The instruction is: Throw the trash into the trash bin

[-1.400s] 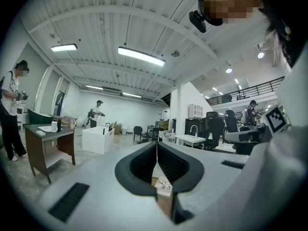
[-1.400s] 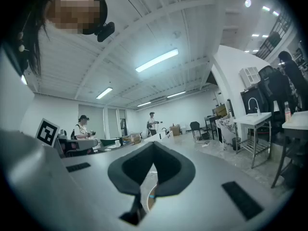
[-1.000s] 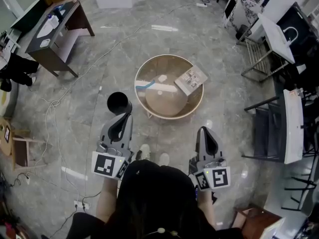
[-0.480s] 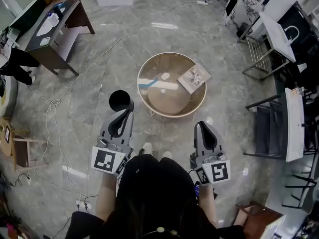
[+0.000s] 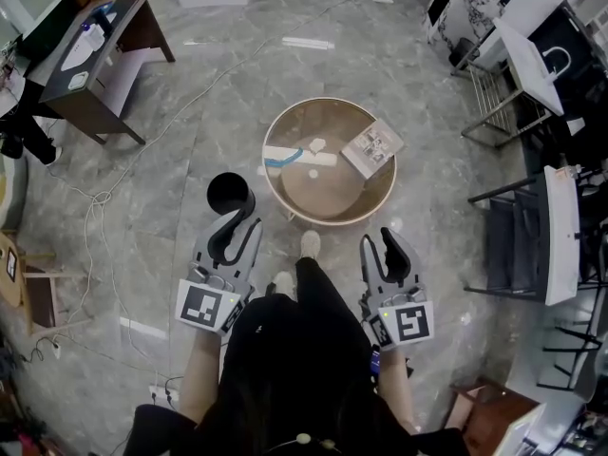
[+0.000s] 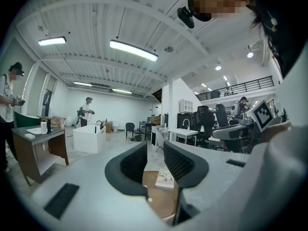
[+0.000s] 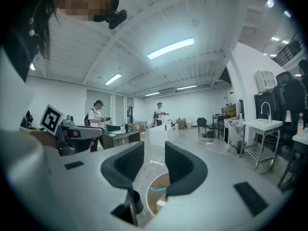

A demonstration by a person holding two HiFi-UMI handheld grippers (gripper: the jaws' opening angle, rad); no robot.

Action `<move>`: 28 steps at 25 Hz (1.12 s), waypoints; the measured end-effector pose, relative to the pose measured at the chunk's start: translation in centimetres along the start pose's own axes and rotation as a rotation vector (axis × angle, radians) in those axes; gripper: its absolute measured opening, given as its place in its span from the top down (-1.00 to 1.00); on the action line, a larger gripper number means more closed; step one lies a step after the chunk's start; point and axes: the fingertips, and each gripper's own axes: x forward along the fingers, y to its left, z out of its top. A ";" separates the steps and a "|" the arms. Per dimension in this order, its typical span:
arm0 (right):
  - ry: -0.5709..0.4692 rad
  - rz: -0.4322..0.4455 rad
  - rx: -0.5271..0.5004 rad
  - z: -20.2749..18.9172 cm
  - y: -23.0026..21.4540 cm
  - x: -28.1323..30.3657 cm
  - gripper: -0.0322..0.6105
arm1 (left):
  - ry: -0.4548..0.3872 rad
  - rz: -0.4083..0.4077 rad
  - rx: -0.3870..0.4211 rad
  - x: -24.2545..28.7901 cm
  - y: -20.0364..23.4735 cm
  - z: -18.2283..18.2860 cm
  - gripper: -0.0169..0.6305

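Left hand-held gripper [image 5: 236, 224] first: saw its jaws a little way apart in its own view [image 6: 155, 152], with nothing between them and nothing held. Found it low over the grey floor, pointing toward the round surface [image 5: 328, 220] but not touching it. Saw the right hand-held gripper [image 5: 388, 243] on the other side, also short of the round surface. Looked along its jaws [image 7: 154, 153] and found them opening, with a clear gap and no trash inside. Found all the trash lying on the round surface, well apart from both grippers. Spotted a blue strip [image 5: 282, 158] near the left side, touching a long white strip [image 5: 321, 159] that ran across the middle. Saw a small white scrap [image 5: 315, 144] just behind the white strip. Found a flat printed pack [image 5: 372, 148] resting on the rim at the far right, and saw it again past the jaws of the left hand-held gripper [image 6: 165, 179]. Saw the black trash bin [image 5: 229, 193] standing on the floor just beside the round surface, on its left, right ahead of the left jaws. Could not tell what was inside the bin. Spotted a white shoe [image 5: 310, 243] between the two grippers. Noticed a dark desk [image 5: 100, 60] far off at the upper left.
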 end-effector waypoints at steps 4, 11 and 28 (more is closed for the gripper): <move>0.030 0.000 -0.029 -0.7 -1.1 2.9 0.49 | 0.021 0.010 -0.010 2.2 1.5 -0.9 0.65; 0.134 0.050 -0.037 -2.9 -4.8 10.8 0.49 | 0.060 0.033 -0.043 9.3 4.8 -2.6 0.65; 0.535 0.181 -0.197 -22.9 -11.7 31.5 0.38 | 0.247 0.167 -0.157 20.5 12.0 -10.6 0.65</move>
